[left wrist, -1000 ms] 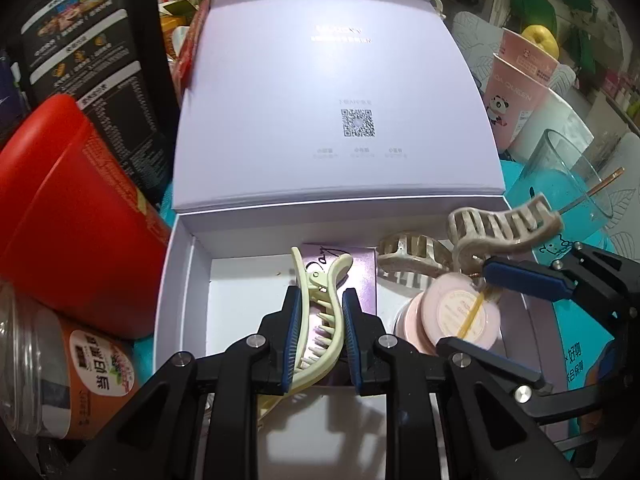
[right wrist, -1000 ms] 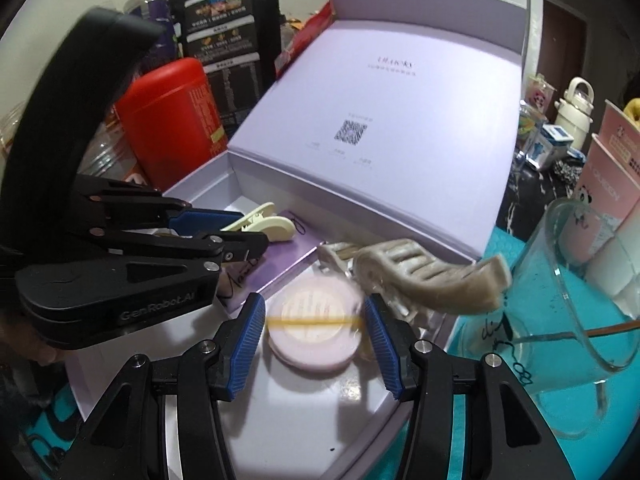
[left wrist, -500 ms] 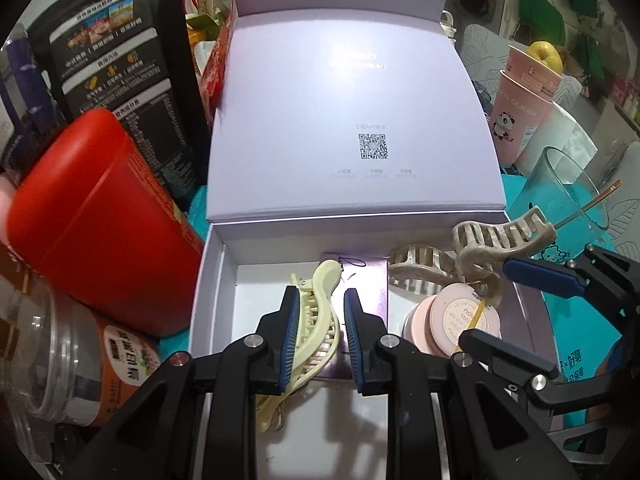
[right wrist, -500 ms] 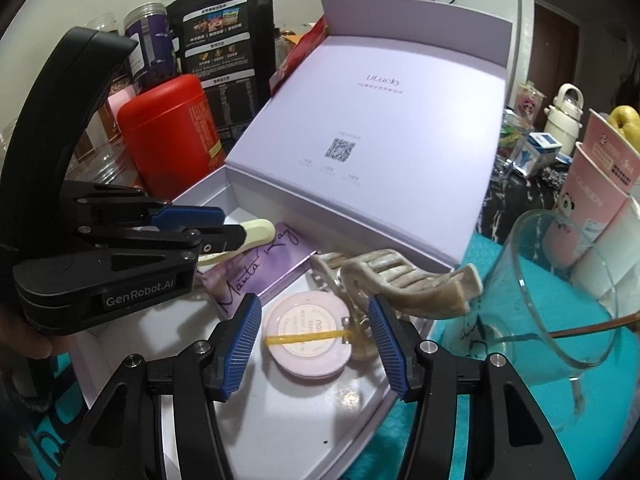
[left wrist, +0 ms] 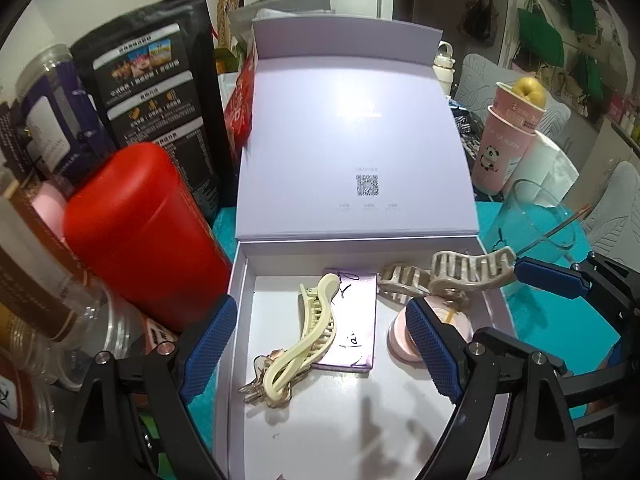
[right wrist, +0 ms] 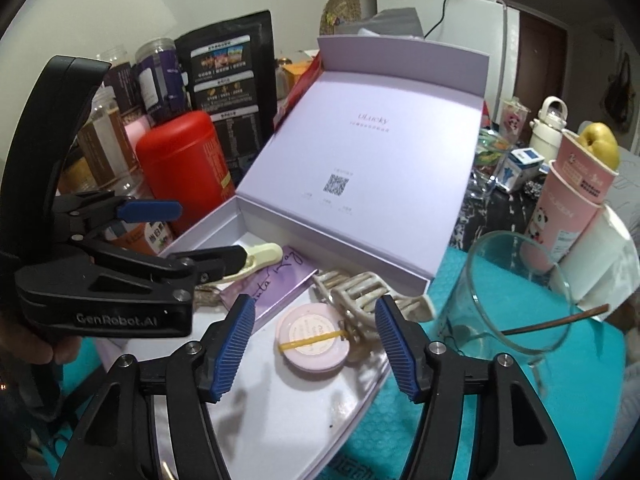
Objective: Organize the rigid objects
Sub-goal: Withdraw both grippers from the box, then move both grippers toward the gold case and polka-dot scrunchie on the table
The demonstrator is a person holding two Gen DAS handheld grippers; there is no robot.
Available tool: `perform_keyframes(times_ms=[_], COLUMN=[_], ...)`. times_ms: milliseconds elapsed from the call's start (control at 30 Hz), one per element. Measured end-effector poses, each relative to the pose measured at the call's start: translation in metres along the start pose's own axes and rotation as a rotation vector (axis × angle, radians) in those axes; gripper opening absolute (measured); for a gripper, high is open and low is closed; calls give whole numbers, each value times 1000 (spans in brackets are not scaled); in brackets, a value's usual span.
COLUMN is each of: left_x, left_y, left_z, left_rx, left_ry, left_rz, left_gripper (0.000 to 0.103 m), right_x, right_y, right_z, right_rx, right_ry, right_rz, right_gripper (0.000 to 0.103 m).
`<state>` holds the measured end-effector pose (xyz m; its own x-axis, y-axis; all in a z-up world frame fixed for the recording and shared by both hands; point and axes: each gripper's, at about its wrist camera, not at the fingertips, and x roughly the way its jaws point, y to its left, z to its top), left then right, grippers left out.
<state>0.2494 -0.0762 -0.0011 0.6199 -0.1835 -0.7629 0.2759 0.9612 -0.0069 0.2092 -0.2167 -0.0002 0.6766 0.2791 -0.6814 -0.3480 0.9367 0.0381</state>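
We see the left gripper (left wrist: pixel 320 344) with jaws opening wide and holding nothing — the cream hair clip (left wrist: pixel 310 332) lies between them on the floor of the lilac box (left wrist: pixel 240 280). The right gripper (right wrist: pixel 316 344) is opening too, empty above the pink compact (right wrist: pixel 314 342) — beside the beige claw clip (right wrist: pixel 360 292).

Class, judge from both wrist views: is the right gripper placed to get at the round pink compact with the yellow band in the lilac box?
Probably yes. The right gripper, jaws opening, sits just above the round pink compact with nothing between. Only the beige claw hair clip crowds its far side.
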Motion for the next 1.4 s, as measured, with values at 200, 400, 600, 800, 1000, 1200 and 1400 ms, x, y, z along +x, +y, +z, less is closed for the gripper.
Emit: perform_keyframes(times_ms=[200, 400, 600, 800, 1000, 1200, 1400], left_x=[-23, -51, -82, -111, -136, -158, -173], left_y=[-2, -3, -9, -14, -19, -26, -31], left_z=[0, -3, -9, -18, -29, -44, -62], left_rx=[5, 3, 24, 34, 35, 50, 54], left_ry=[-34, -86, -145, -180, -200, -217, -214], left_rz=[15, 25, 22, 33, 30, 32, 20], left_gripper=[87, 87, 87, 87, 87, 87, 87], right_x=[-23, -51, -77, -104, -130, -158, -180], right_y=[3, 10, 20, 29, 39, 49, 60], right_z=[1, 0, -3, -8, -16, -30, -47], right_rx=[3, 1, -11, -6, -8, -11, -1], right_ry=[-34, -74, -110, -143, -170, -199, -217], right_rz=[-22, -31, -37, -29, -36, -37, -44], right_gripper=[65, 68, 68, 71, 72, 76, 78])
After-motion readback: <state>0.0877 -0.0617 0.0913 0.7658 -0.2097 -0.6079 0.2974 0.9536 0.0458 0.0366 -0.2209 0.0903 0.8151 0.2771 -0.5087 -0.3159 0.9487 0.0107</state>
